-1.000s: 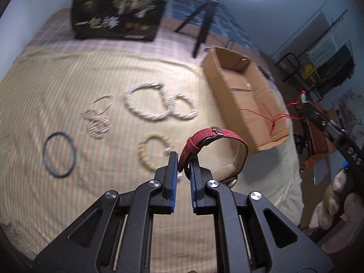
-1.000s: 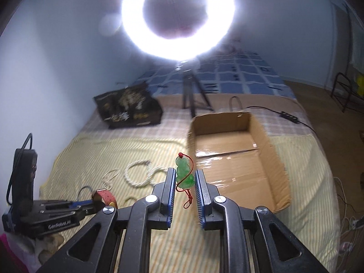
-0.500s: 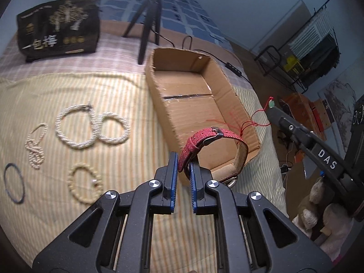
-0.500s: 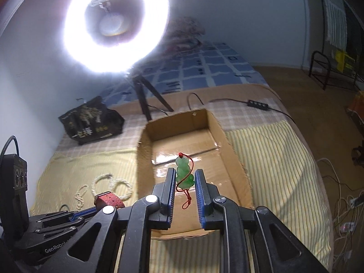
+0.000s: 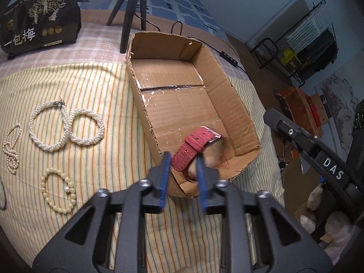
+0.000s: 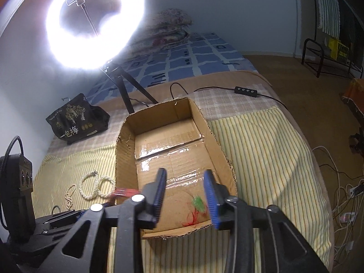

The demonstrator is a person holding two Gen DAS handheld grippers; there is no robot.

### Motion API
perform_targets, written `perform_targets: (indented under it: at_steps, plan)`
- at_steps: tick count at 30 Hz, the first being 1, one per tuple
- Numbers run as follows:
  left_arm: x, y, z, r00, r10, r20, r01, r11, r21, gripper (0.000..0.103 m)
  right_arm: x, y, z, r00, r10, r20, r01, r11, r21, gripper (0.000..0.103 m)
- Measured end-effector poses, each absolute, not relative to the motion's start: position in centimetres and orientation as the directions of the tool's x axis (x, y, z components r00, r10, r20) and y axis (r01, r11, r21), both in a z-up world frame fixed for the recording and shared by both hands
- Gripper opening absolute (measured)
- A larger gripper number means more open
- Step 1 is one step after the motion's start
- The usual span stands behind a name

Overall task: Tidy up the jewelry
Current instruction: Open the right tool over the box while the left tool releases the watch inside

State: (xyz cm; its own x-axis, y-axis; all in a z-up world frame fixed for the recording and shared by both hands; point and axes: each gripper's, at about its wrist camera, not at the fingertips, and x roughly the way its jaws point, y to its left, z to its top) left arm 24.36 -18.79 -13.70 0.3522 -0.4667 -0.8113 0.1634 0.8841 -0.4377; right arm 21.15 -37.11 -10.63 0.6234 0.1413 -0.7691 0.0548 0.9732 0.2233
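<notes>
A cardboard box [image 5: 229, 84] lies open on the striped bedspread; it also shows in the right wrist view [image 6: 127, 159]. My left gripper [image 5: 183, 159] is open over the box's near corner, and a red watch strap [image 5: 193, 147] lies between its jaws, inside the box. My right gripper [image 6: 185, 182] is open over the box's near end. A green pendant on red cord [image 6: 199, 204] lies on the box floor below it. Two white pearl bracelets [image 5: 66, 125], a thin pearl chain [image 5: 11, 152] and a cream bead bracelet [image 5: 59, 191] lie left of the box.
A black printed bag [image 5: 38, 16] stands at the back left. A ring light [image 6: 95, 20] on a tripod [image 5: 134, 6] stands behind the box. A cable with a switch [image 6: 245, 89] runs across the bed's far right. The bed edge drops off to the right.
Both grippers moved over the box and opened. The red watch strap and the green pendant left the jaws and now sit in the box.
</notes>
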Motion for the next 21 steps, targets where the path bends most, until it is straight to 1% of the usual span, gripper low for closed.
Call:
perform_targets:
  at_steps: [1,2,3,11,21]
  plan:
    - [24.2,-18.8,-13.7,0.359,-0.456,-0.814,0.163,0.890,-0.426,0.033,21.1,-37.2,-10.5,0.626,0.137,-0.767,0.058,0.974,0.221,0.044]
    - [24.2,-18.8,-13.6,0.364,-0.451,-0.815,0.163,0.892,-0.420,0.033,21.0,-37.3,-10.4,0.631,0.132,-0.765,0.063,0.974,0.220,0.050]
    - [24.0,-18.6,-13.4,0.370,-0.446,-0.815,0.167,0.895,-0.414,0.033,20.8,-37.5,-10.2,0.639,0.124,-0.759,0.071,0.973,0.218,0.054]
    - [23.3,-16.7,-12.1,0.413,-0.416,-0.810,0.172,0.909,-0.380,0.033,20.1,-38.1,-9.4,0.655,0.122,-0.746,0.085,0.969,0.233,0.054]
    - [21.7,-13.2,-10.1,0.478,-0.358,-0.802,0.171,0.934,-0.315,0.033,19.2,-36.1,-8.0,0.675,0.151,-0.722,0.025,0.973,0.227,0.054]
